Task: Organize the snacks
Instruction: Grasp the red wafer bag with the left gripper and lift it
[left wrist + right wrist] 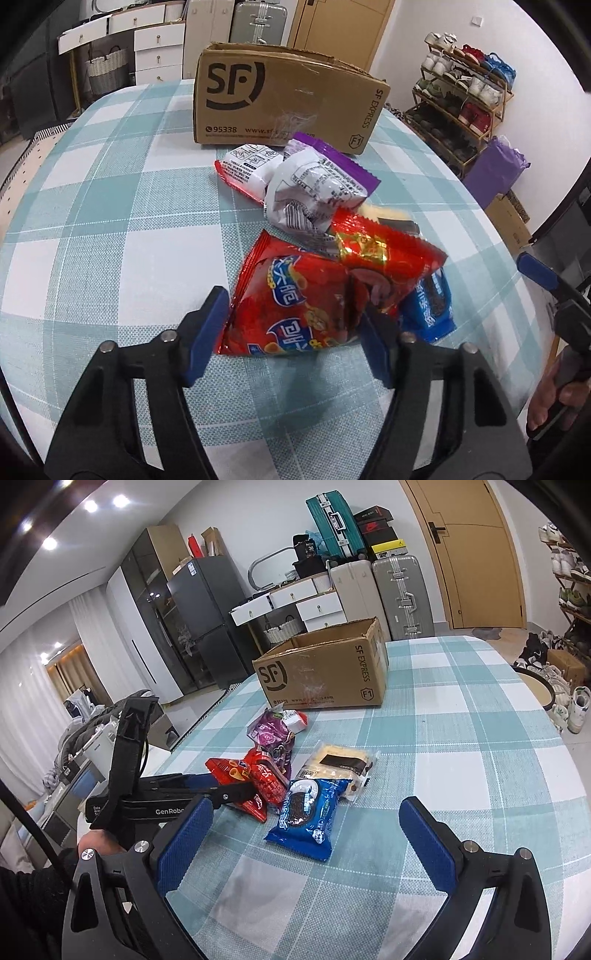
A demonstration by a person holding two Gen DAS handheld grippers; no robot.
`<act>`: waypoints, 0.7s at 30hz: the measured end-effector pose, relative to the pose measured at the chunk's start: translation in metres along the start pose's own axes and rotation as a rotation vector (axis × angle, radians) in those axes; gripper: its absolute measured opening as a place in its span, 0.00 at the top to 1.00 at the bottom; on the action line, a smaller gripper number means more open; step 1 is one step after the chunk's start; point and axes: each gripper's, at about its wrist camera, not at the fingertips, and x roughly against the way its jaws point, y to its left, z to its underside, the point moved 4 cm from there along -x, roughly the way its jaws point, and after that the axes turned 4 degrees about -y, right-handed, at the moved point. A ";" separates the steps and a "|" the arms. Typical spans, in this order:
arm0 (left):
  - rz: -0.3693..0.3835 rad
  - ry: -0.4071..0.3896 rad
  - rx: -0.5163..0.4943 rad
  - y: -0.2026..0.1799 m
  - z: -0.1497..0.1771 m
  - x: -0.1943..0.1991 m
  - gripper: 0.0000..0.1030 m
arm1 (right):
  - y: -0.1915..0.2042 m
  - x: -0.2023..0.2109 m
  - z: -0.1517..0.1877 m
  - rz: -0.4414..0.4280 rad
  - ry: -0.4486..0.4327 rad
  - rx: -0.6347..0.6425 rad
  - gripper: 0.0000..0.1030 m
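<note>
Cardboard box (321, 672) looks empty; every snack lies on the tabletop (110, 221); left tool (291, 325) clamps the red chip bag (291, 306), right tool (306, 834) gapes wide

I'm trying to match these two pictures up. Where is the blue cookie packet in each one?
Left wrist view: the blue cookie packet lies lower right of centre, partly tucked under the red snack bags, just right of the left gripper.
Right wrist view: the same packet lies near the middle, in full view, ahead of the open right gripper.
Shared landmark: the cardboard SF box at the table's far side.
</note>
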 end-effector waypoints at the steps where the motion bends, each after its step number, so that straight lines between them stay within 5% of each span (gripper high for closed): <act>1: 0.016 -0.003 0.001 -0.002 0.001 0.003 0.51 | 0.000 0.000 0.000 -0.001 0.001 -0.001 0.01; 21: 0.027 -0.022 0.057 0.014 0.008 0.017 0.58 | 0.007 -0.003 0.003 0.000 0.011 0.001 0.01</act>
